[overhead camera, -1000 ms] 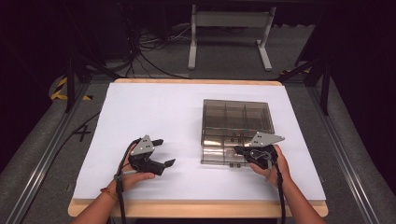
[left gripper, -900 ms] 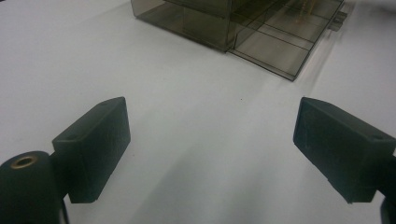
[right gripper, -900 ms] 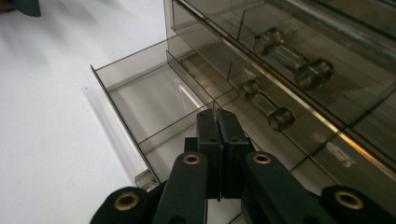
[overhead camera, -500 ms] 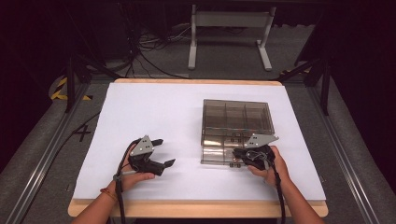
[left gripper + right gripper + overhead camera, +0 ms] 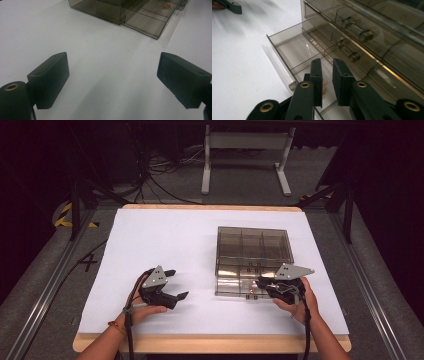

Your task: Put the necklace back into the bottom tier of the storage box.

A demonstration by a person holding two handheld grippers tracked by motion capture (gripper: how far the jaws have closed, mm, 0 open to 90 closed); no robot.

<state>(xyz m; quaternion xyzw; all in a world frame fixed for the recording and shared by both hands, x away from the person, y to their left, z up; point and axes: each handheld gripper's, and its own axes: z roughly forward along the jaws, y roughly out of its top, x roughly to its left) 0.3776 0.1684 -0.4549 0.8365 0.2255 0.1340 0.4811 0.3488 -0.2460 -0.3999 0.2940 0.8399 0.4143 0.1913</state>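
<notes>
Hovering over the pulled-out drawer (image 5: 294,51) of the smoky plastic organizer (image 5: 254,251), the right gripper (image 5: 327,67) has just parted slightly, holding nothing; the left gripper (image 5: 176,283) gapes wide on the white surface (image 5: 165,240).

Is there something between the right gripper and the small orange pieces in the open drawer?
Nothing visible. The right gripper hangs just above the orange pieces in the pulled-out drawer, its jaws slightly apart and empty.

Smoke-tinted clear plastic organiser box (image 5: 254,249), dividers same tint. White sheet (image 5: 165,245) over pale wood table (image 5: 210,343). Black jaws with brass-coloured rivets on right gripper (image 5: 327,82); black left gripper (image 5: 111,82), grey plate atop. Small orange-pink bits (image 5: 324,88) in open drawer (image 5: 297,53).
</notes>
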